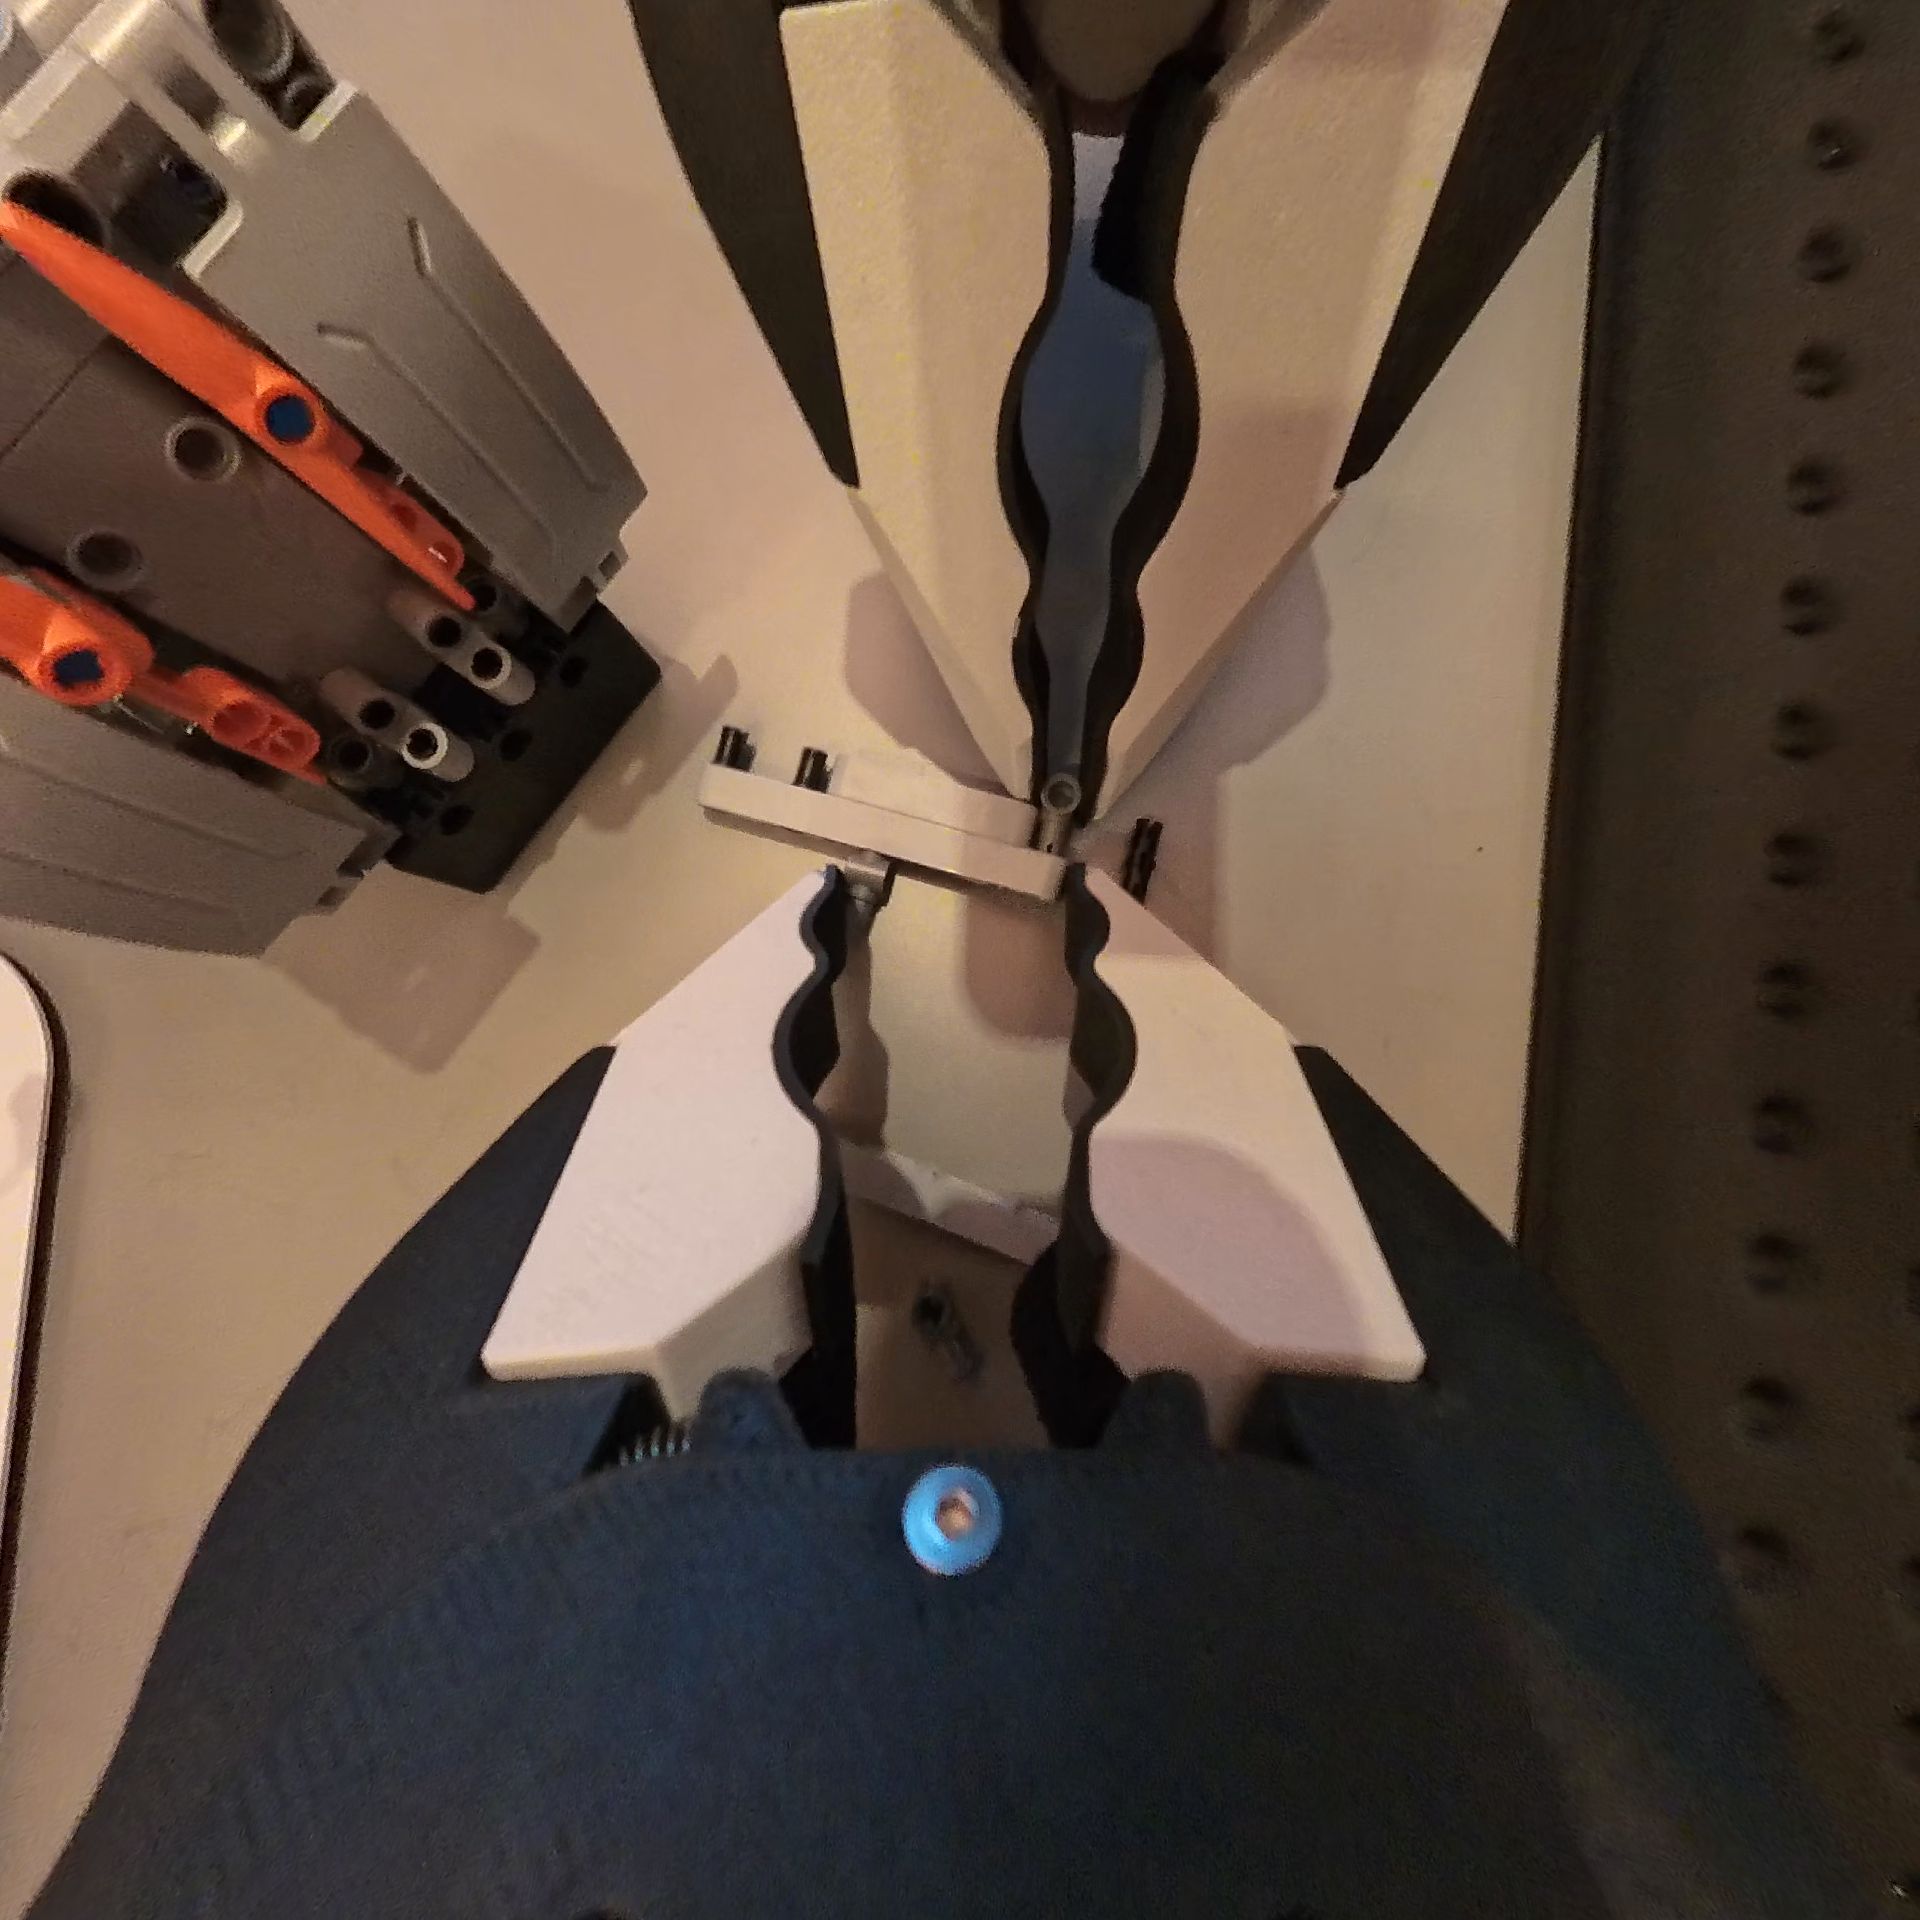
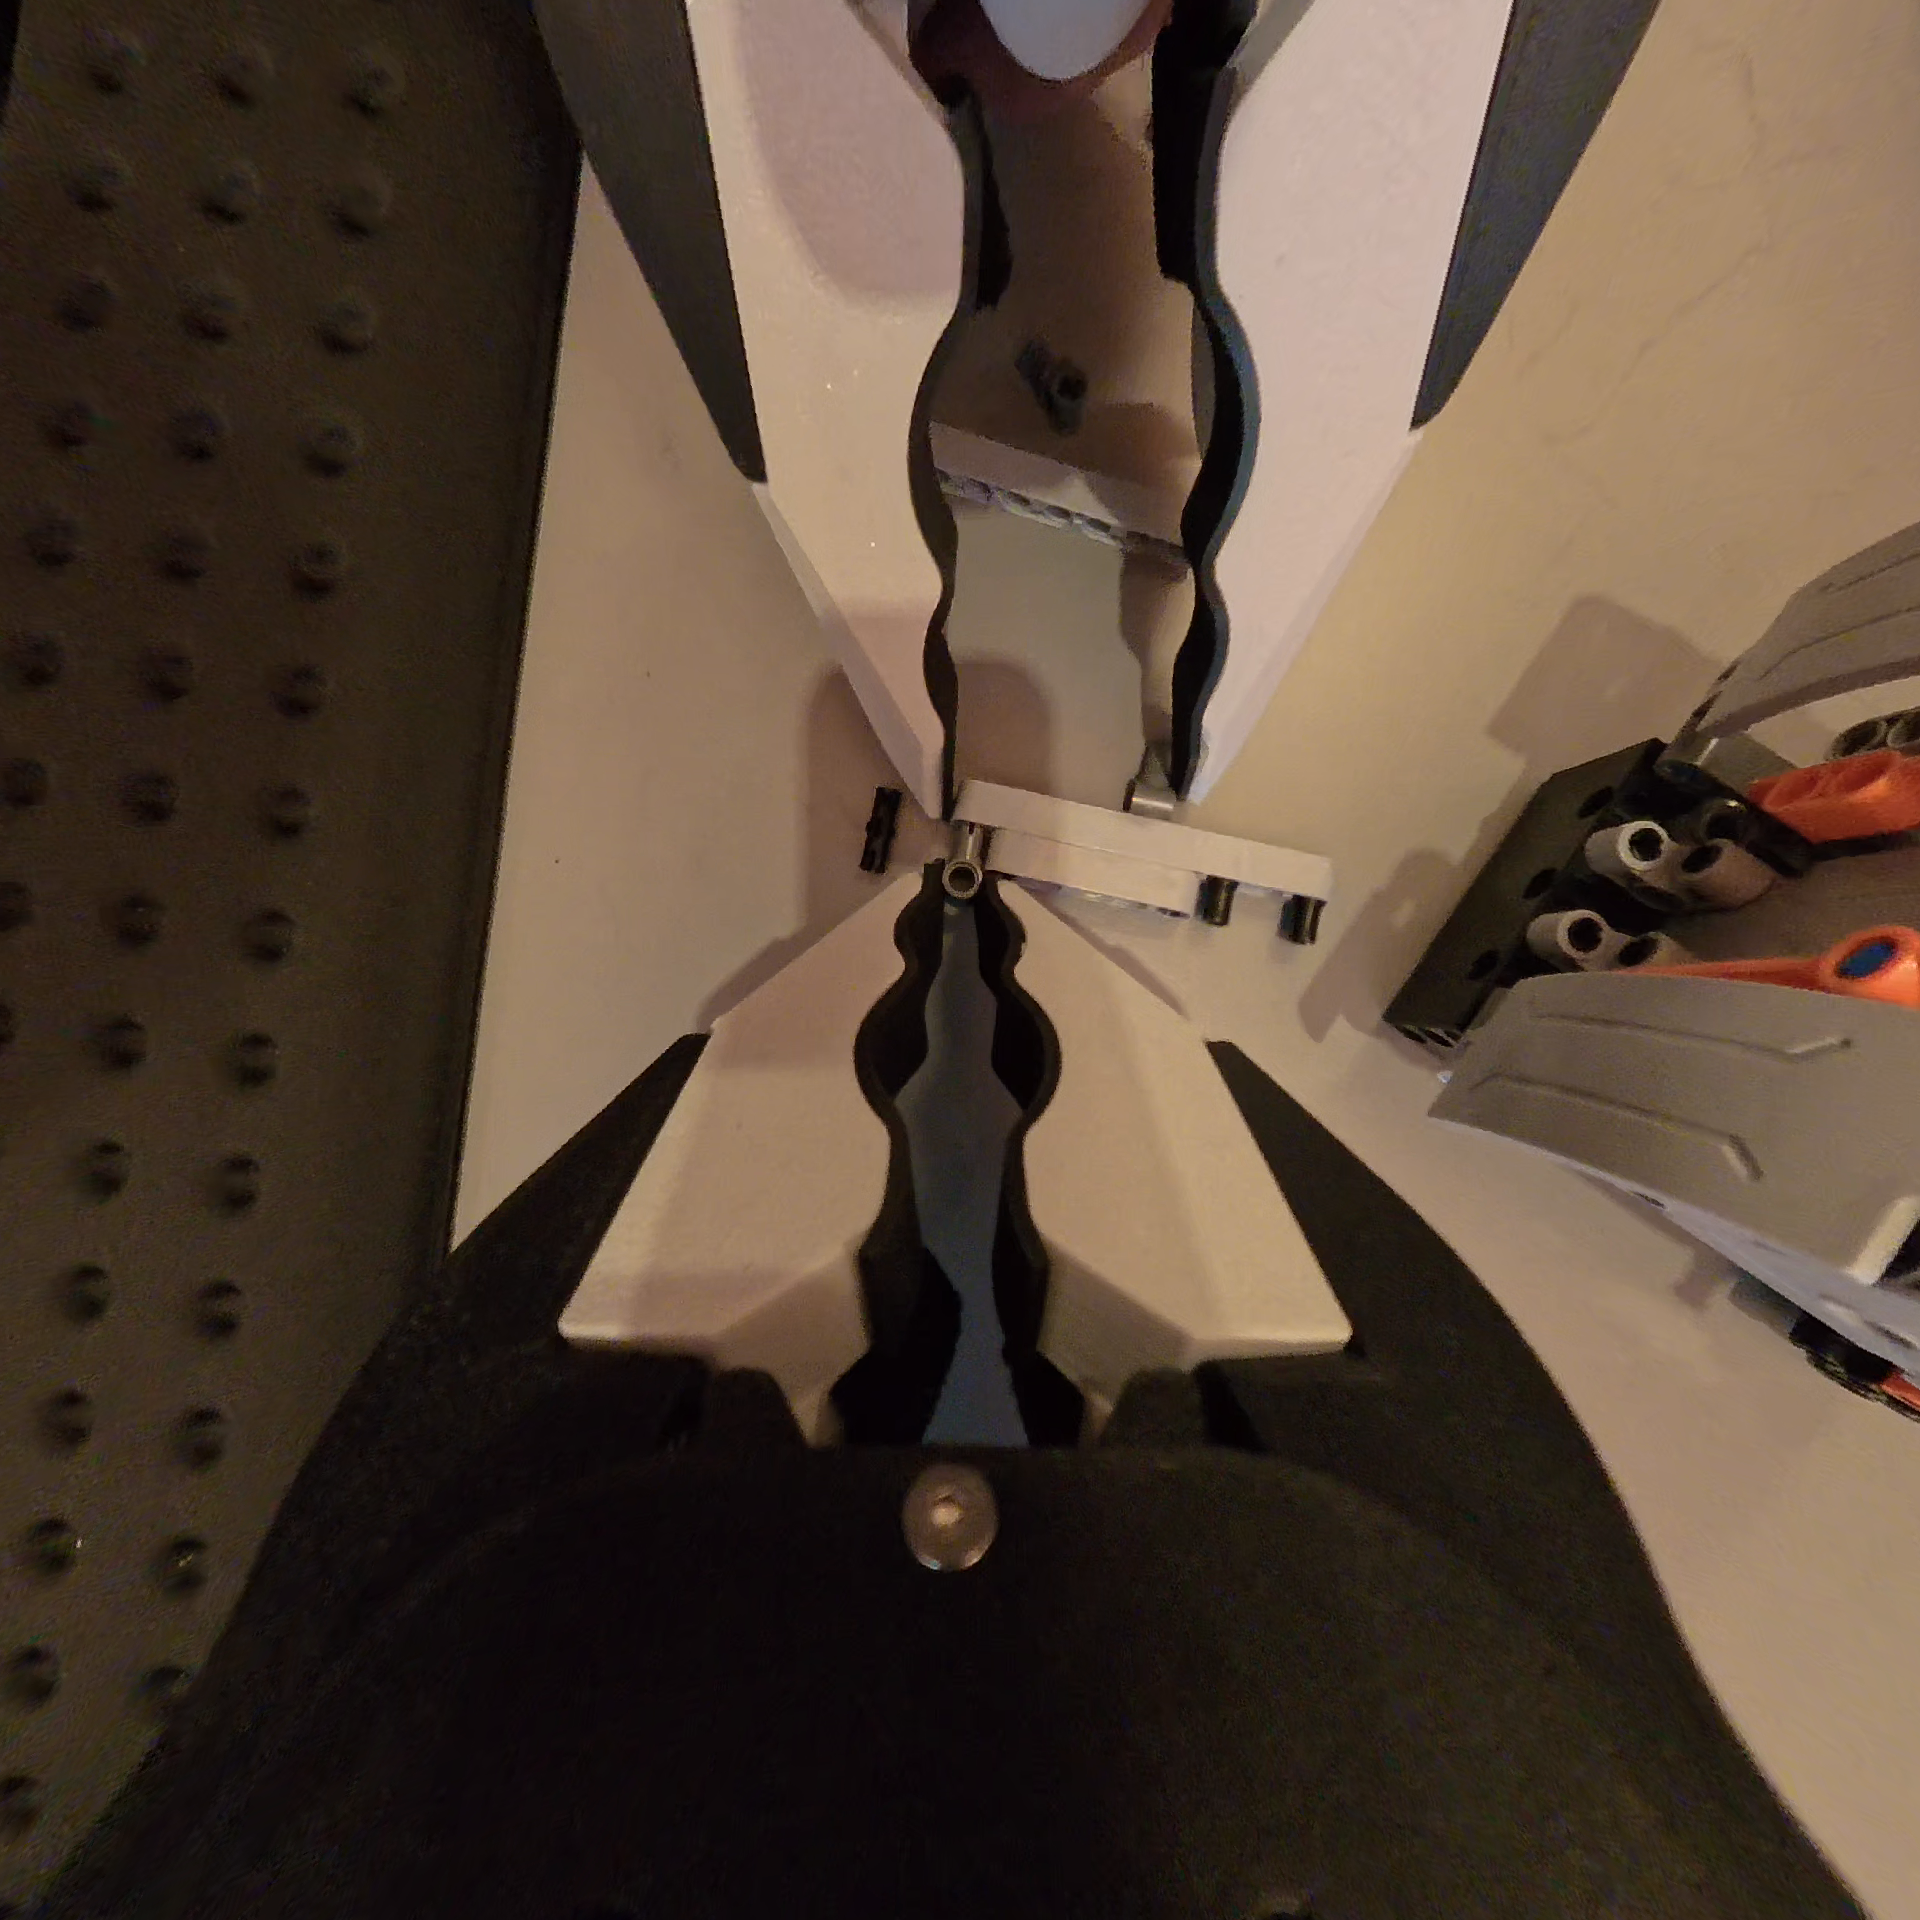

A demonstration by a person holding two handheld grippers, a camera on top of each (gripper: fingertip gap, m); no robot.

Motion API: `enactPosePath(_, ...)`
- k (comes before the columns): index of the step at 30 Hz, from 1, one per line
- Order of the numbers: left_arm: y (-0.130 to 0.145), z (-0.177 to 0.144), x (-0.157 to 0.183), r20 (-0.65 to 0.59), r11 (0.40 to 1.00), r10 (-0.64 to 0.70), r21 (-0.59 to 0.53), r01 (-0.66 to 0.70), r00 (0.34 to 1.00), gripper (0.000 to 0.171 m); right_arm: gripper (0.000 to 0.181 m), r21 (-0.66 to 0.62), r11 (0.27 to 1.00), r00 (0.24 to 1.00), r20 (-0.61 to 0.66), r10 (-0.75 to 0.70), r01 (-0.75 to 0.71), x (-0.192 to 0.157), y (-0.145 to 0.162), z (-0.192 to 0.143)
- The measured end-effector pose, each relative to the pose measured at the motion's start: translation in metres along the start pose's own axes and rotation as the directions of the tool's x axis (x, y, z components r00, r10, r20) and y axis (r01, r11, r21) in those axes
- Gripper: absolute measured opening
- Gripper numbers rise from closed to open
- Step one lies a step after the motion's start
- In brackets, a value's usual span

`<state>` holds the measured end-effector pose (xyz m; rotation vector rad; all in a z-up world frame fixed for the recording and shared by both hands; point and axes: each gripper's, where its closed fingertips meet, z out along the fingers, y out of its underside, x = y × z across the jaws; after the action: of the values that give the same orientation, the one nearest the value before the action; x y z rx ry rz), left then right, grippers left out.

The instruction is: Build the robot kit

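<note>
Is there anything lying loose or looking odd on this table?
A small black pin lies loose on the table, apart from the white beam both grippers meet at. Another black pin lies just beside the beam's end. Nothing looks broken.

dim warm light | soft shadows | fisheye edges | slight blur

Nothing readable anywhere here, no text, numbers or logos, not even on the grey and orange plastic brick model (image 1: pixel 260 540) sitting beside the two grippers.
</note>
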<state>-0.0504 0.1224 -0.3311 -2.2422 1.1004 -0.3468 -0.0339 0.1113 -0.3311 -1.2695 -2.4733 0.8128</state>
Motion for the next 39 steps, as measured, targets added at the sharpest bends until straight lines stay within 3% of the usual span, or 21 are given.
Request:
enactPosePath(20, 0.0003, -0.0007, -0.0015, 0.027, 1.000, -0.011, 0.007, 0.011, 1.000, 0.038, 0.003, -0.018, 0.999, 0.998, -0.061, -0.031, 0.030, -0.0006, 0.0004, 0.0002)
enactPosePath(39, -0.0044, 0.0023, 0.0013, 0.022, 0.999, 0.045, 0.001, -0.045, 0.999, 0.037, 0.002, -0.019, 0.991, 0.991, 0.011, -0.133, 0.133, -0.0038, 0.0037, -0.0022)
